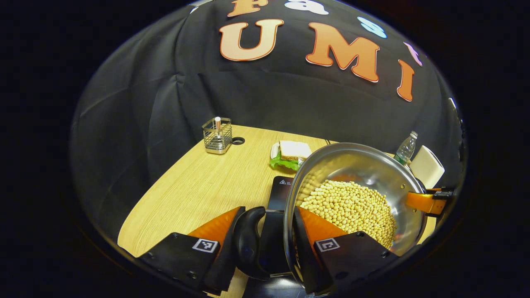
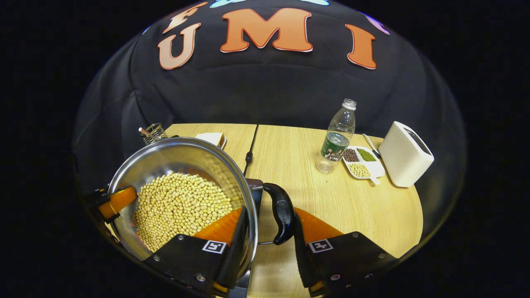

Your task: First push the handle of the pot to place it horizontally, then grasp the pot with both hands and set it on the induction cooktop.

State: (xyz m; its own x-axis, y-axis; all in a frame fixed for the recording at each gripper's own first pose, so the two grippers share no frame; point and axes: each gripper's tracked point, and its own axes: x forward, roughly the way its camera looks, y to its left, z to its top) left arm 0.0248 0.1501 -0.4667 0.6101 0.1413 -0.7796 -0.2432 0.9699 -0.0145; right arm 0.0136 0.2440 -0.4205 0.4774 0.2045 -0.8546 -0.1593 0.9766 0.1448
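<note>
Nearest us, our left gripper (image 1: 269,244) and right gripper (image 2: 269,244) each pinch a side handle against the rim of the pot (image 2: 182,198), which hangs over the induction cooktop (image 1: 278,194). We should lower it level, keeping the beans (image 2: 178,207) inside.

A light wood-grain bench (image 2: 331,198) with a rounded edge stands against the booth's black cloth wall (image 2: 265,91), which hangs in soft folds and creases behind it. A dark seam (image 2: 253,140) runs across the benchtop from back to front, and in the left gripper view a round black cable port (image 1: 238,140) sits near the bench's far corner. Light falls evenly on the wood, while the surroundings beyond the bench stay dark.
</note>
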